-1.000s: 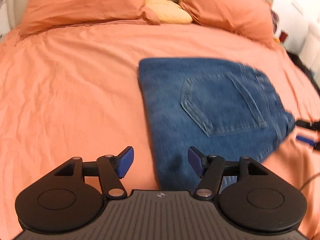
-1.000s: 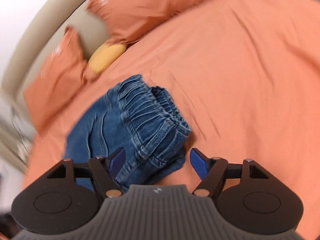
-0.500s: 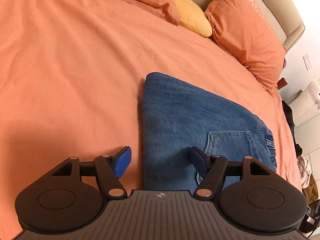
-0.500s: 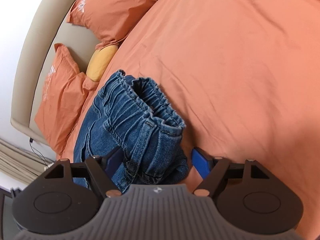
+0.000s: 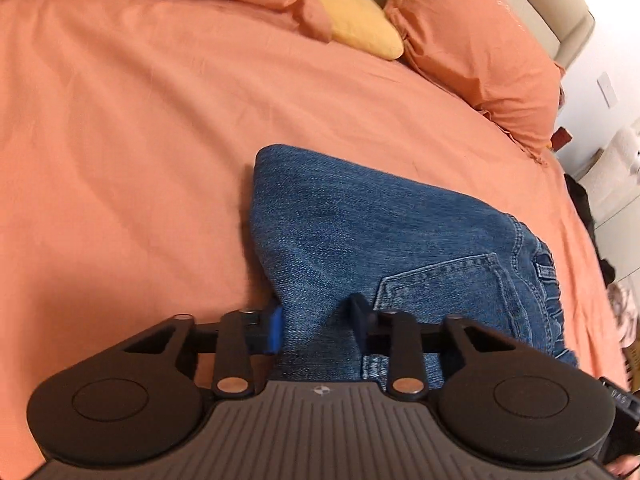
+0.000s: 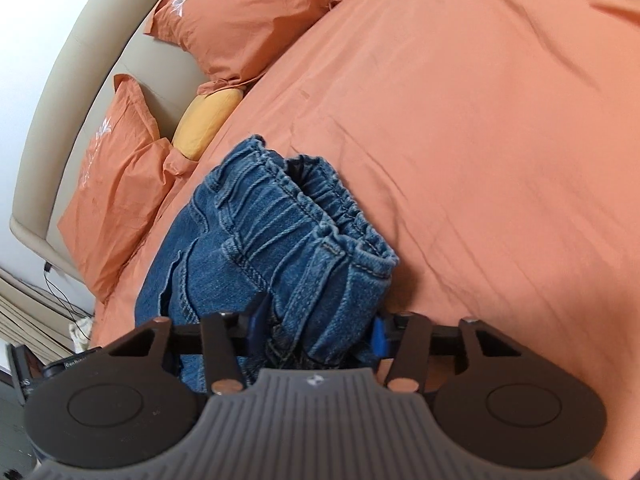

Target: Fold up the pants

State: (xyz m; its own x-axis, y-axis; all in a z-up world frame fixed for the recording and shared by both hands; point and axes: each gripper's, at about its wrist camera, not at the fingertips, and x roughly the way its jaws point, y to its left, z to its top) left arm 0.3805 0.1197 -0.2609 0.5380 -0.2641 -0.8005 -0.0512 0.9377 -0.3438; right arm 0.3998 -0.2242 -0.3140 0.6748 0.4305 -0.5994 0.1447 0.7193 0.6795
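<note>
Your left gripper (image 5: pixel 316 322) is closing its fingers on the near edge of the folded jeans (image 5: pixel 384 240), with denim bunched between the blue pads and already pinched. Your right gripper (image 6: pixel 318 326) is closing too, its fingers taking in the thick stack just below the elastic waistband (image 6: pixel 316 216), the cloth pressed from both sides. The jeans lie folded into a compact bundle on the orange bed sheet (image 5: pixel 140 140), back pocket (image 5: pixel 452 284) up.

Expect soft but fairly weighty denim: it sags when lifted, the layers can slide apart, and it is neither fragile nor slippery. Grip through all layers at the two near corners, as you are placed now; the gathered waistband is the bulkiest hold.

Farther off lie orange pillows (image 6: pixel 256 12) with a pale flower motif and a yellow cushion (image 5: pixel 356 24). No brand or label can be read; small white lettering on a black part at the left view's lower right is too blurred.
</note>
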